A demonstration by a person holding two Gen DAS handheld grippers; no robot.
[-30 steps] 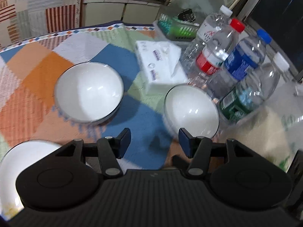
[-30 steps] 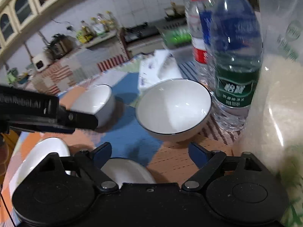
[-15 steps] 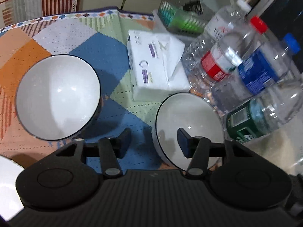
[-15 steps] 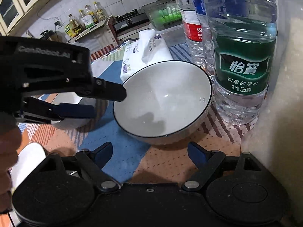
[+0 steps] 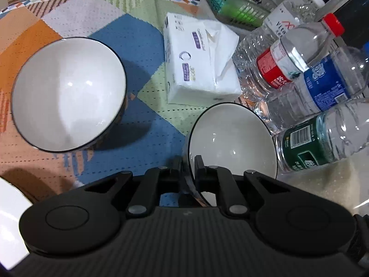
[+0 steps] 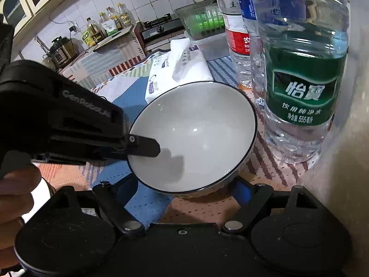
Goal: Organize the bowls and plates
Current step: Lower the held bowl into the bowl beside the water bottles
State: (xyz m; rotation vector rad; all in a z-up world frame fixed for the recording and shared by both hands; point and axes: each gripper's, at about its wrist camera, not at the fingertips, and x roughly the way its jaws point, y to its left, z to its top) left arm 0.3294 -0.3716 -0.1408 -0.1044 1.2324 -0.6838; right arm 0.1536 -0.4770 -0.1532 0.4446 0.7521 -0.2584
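Pinched by its thin rim low in the frame, the white bowl (image 5: 233, 138) could slip from the closed left hand-held gripper (image 5: 188, 165) and topple the green-labelled water bottle (image 5: 322, 138) beside it, while the right hand-held gripper (image 6: 184, 184) waits open.

Near bowl (image 5: 233, 138) set on tablecloth (image 5: 147, 34), just beside bottles (image 5: 306, 64) on its right. Its left rim pinched between left gripper (image 5: 188, 165) pads, one inside, one outside. Second bowl (image 5: 69, 92) placed well left of it. Tissue pack (image 5: 198, 55) laid behind, between both bowls. Basket (image 5: 233, 4) seen behind pack. Plate (image 5: 9, 219) edge at lower left. Right gripper (image 6: 184, 184) fingers spread either side of near bowl's front.
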